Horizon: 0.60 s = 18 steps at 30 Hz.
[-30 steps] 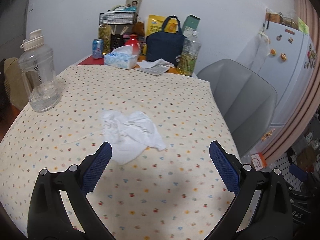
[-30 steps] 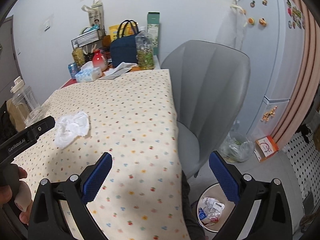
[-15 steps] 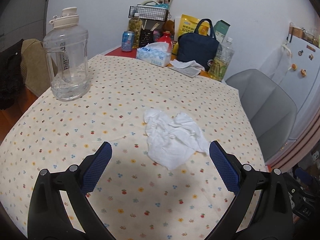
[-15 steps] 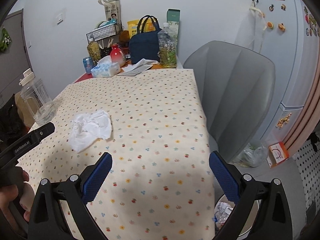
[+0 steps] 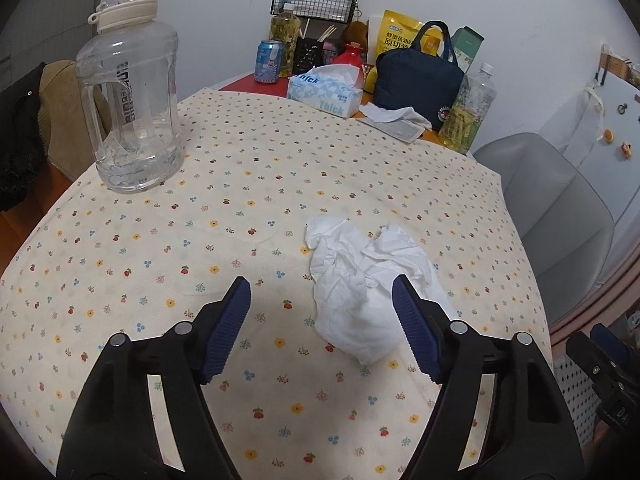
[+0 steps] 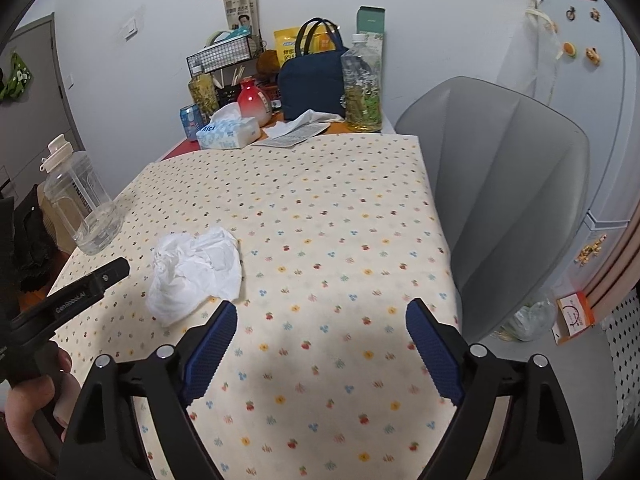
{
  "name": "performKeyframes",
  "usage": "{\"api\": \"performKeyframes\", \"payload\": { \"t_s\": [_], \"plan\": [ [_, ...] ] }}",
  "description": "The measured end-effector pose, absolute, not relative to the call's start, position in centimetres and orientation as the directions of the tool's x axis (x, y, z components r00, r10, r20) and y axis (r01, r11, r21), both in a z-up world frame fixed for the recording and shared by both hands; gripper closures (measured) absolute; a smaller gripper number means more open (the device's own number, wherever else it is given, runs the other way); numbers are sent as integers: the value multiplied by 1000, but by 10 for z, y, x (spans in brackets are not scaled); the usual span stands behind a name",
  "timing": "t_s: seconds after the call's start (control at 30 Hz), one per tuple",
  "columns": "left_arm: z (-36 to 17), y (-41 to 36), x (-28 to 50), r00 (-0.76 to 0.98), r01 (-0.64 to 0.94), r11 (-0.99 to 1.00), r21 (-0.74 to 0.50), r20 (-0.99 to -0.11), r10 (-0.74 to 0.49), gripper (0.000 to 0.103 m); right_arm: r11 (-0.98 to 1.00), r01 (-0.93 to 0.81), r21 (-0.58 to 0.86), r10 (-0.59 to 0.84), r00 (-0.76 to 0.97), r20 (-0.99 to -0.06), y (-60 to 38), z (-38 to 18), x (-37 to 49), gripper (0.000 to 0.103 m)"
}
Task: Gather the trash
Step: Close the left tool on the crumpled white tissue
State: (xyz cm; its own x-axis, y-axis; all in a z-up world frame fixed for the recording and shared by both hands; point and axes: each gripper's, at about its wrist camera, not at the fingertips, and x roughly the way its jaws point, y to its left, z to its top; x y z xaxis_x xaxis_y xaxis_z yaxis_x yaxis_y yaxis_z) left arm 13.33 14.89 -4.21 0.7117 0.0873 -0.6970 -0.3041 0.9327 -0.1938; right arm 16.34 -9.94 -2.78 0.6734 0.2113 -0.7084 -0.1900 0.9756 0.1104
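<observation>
- Crumpled tissue lies flat on the table, a bit right of the middle in the left wrist view
- Left hand-held gripper is spread but its jaws are closing; the tissue sits partly between them, close to the right blue pad, and no pad presses on it yet
- Right hand-held gripper is spread too, closing a little, with only the dotted cloth between its jaws
- The tissue is soft and thin, so I think the pads could pinch only one corner and the rest would flop or slip out
- The jaws might also grab the tablecloth and pull it
- A tug on the cloth could shake the big water bottle at the upper left
</observation>
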Motion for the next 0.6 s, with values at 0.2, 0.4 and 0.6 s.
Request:
{"api": "performKeyframes", "payload": {
  "t_s": [0.2, 0.4, 0.6],
  "plan": [
    [-54, 150, 147, 696, -305, 933, -190, -714, 82, 34, 968, -230, 96, 226, 649, -727, -78, -37, 181, 25],
    [-78, 150, 159, 658, -302, 933, -194, -750, 57, 47, 957, -276, 86, 243, 611, -754, -55, -52, 192, 31],
    [-93, 143, 166, 629, -276, 942, -189, -777, 29, 86, 949, -303, 83, 252, 579, -775, -37, -67, 206, 34]
  ]
}}
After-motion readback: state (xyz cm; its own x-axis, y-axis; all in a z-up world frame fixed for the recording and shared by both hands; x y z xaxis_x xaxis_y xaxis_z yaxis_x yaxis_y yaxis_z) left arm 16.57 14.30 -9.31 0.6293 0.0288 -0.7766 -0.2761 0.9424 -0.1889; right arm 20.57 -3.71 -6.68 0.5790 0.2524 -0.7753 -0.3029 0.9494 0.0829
